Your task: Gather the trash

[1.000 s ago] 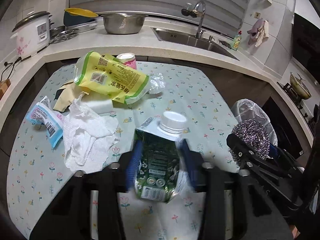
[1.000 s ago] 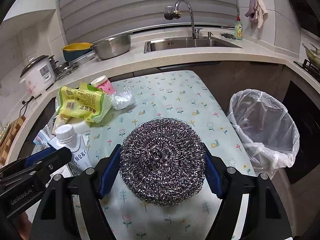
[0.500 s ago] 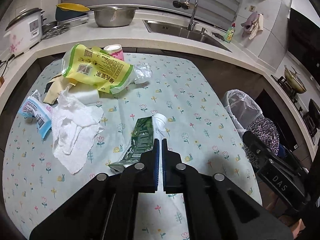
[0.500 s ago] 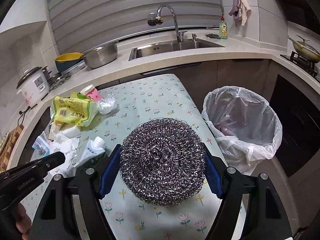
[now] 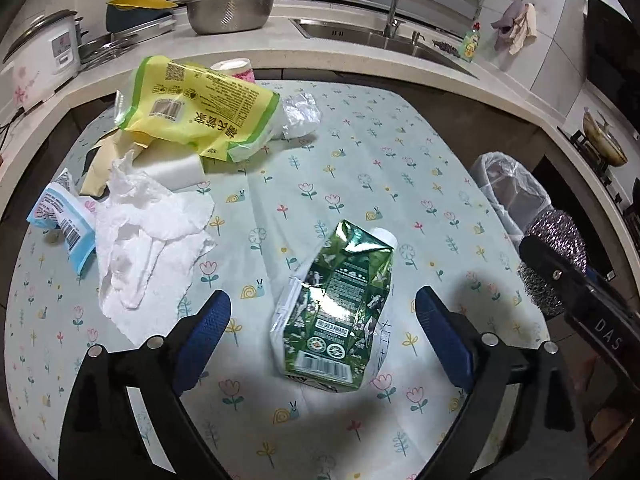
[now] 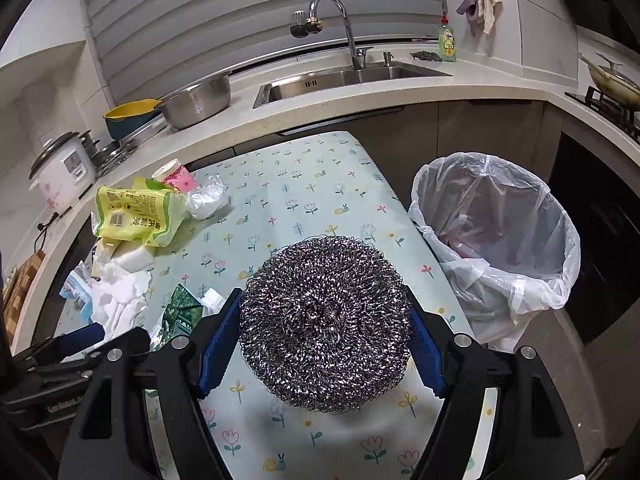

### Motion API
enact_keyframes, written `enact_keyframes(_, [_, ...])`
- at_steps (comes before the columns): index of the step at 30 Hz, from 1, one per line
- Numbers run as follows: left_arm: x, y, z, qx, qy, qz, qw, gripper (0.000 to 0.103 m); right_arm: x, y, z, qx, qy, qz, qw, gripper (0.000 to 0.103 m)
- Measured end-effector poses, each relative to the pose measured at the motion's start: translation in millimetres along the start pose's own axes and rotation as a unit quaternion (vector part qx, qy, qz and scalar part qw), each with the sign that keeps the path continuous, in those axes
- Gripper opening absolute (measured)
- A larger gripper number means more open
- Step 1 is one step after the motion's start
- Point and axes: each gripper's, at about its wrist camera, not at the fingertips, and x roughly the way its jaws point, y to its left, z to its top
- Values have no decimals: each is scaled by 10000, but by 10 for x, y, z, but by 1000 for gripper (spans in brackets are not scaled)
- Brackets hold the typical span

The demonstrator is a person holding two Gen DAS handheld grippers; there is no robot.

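Crumpled green carton (image 5: 338, 312) lying flat on the cloth, white cap pointing away, steel scourer (image 6: 325, 322) round and shiny, clamped between blue pads, lined bin (image 6: 496, 236) open beside the table

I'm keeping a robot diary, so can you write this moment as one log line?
left gripper: open over green carton | right gripper: shut on steel scrubber | bin: right of table

carton (image 5: 336, 312) on table (image 5: 400, 152), bin (image 6: 496, 236) right of table
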Motion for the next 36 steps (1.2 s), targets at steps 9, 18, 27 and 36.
enact_keyframes(9, [537,-60,-90,171,570,54,9982,89,251,-79,21,38,177,-79,9998,72])
enact_keyframes(18, [606,-206,-33,315,498,49,9983,80,358,-137,57,38,204,-60,9998,72])
enact_keyframes(27, [447,-593,152,559,176,-188,9981,80,249,-366,185,145,-8,-163,9998,72])
enact_keyframes(36, [416,-1277,444,986,-93,-601,9933,80,76,-876,401,344,-323,-524,9975,72])
